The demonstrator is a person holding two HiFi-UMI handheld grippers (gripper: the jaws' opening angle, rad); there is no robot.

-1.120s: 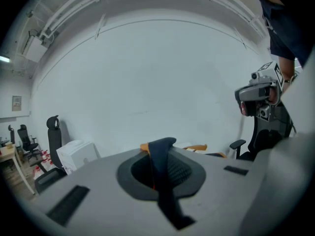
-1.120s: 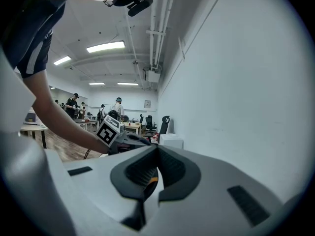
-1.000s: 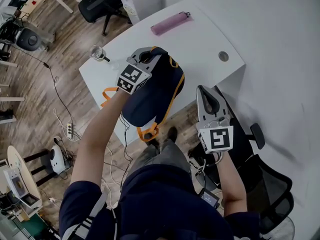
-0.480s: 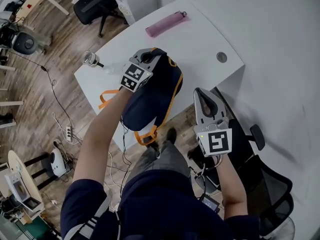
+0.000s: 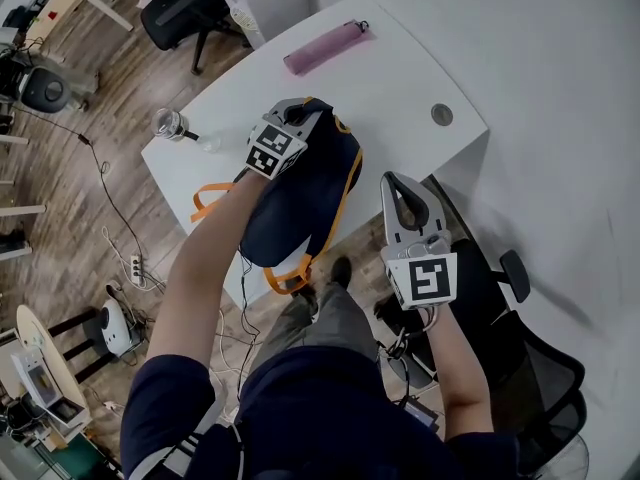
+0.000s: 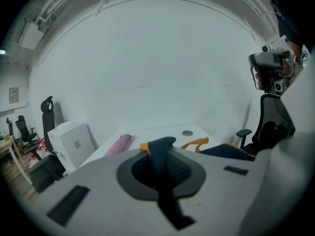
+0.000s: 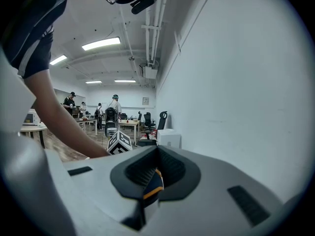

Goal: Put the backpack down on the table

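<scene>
Backpack (image 5: 305, 203) hangs over the table's (image 5: 400, 68) near edge — the left gripper (image 5: 300, 116) pinches its top strap (image 6: 158, 154) tight. Right gripper (image 5: 398, 183) is closed, empty, just beside it. Next, I think, it needs lowering onto the surface.

My head view is bright and even, with light coming from above. The white table (image 5: 400, 78) shines pale, and the backpack (image 5: 300, 208) looks almost black. Both gripper views have round dark corners, and lines bend near the edges. Long ceiling lights (image 7: 101, 44) glow in the right gripper view. The close parts at the bottom look soft and blurry.
</scene>
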